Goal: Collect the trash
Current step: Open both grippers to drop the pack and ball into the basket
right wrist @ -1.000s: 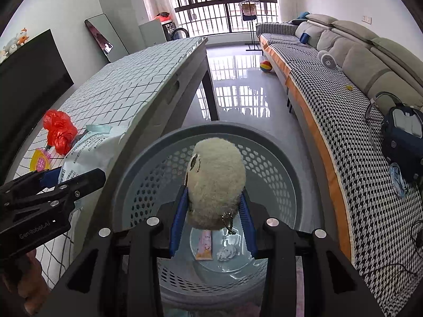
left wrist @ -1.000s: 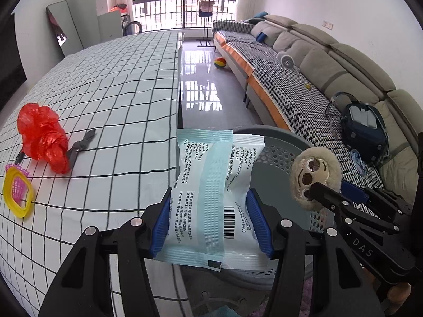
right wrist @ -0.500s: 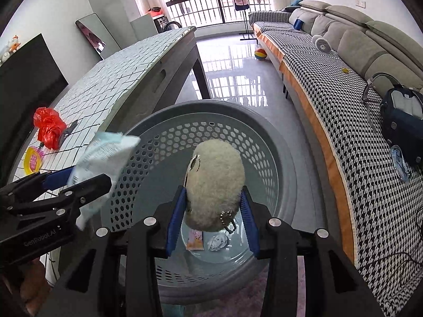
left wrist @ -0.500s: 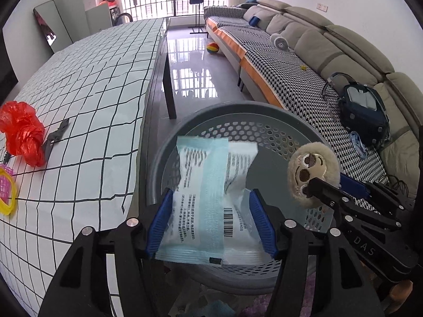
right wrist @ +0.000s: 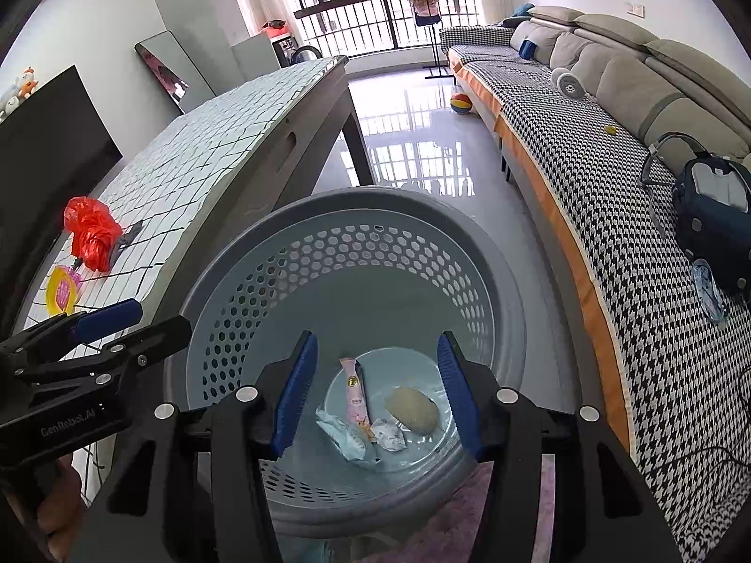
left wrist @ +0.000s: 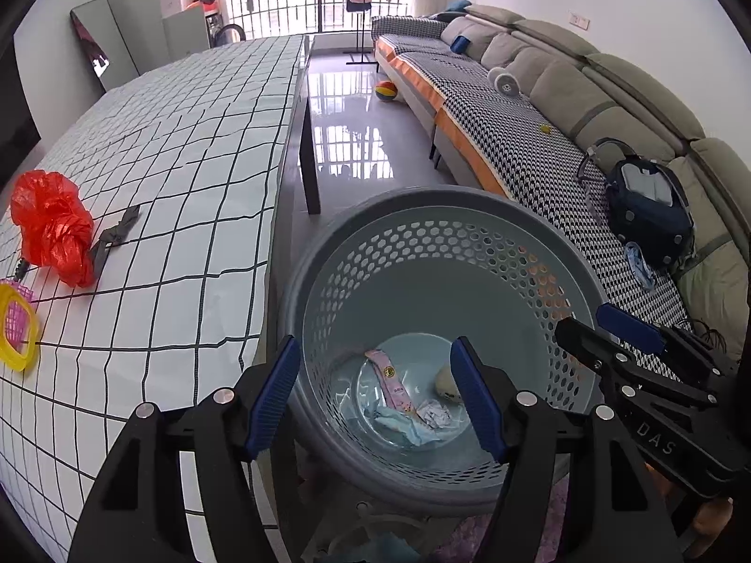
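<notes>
The round grey perforated plastic basket (right wrist: 356,253) stands with its mouth uncovered, just beside the near edge of the checked tabletop (left wrist: 187,140). Both grippers hang above that mouth side by side, the left gripper (left wrist: 375,394) and the right gripper (right wrist: 373,394) close to each other, leaving little room between them. On the tabletop, a crumpled red plastic bag (left wrist: 51,230) and a yellow ring (left wrist: 16,328) occupy the left edge; the rest lies bare. A grey sofa (right wrist: 633,94) bounds the right.
</notes>
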The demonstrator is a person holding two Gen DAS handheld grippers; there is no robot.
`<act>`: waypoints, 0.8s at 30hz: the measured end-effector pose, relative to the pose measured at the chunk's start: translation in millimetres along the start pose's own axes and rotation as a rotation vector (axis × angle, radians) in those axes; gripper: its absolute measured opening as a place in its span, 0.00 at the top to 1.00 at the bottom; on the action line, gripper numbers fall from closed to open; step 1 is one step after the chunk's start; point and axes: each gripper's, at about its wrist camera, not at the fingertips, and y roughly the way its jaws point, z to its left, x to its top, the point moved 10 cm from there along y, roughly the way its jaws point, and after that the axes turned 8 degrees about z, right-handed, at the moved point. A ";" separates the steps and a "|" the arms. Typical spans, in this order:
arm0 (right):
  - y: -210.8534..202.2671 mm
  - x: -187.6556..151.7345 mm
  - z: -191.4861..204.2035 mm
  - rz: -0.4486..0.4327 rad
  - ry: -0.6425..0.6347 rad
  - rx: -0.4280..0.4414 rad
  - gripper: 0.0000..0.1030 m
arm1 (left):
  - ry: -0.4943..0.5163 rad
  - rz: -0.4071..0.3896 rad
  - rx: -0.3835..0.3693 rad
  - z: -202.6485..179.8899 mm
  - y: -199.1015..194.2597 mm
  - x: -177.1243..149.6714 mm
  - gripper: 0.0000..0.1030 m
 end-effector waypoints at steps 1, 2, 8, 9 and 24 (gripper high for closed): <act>0.0 0.0 1.1 0.000 -0.002 0.000 0.50 | -0.002 -0.002 0.001 1.4 -1.1 -0.2 0.36; 0.0 0.3 2.1 0.000 -0.004 0.001 0.50 | -0.004 -0.004 0.001 2.7 -2.0 -0.1 0.36; -0.9 1.1 6.7 -0.002 -0.012 0.005 0.50 | -0.015 -0.014 0.007 7.0 -5.3 0.7 0.35; -1.2 1.0 7.6 -0.003 -0.013 0.005 0.50 | -0.017 -0.015 0.008 7.9 -6.4 0.8 0.35; -16.8 11.6 30.8 -0.044 -0.041 0.049 0.39 | -0.071 -0.096 0.048 35.7 -36.3 6.3 0.21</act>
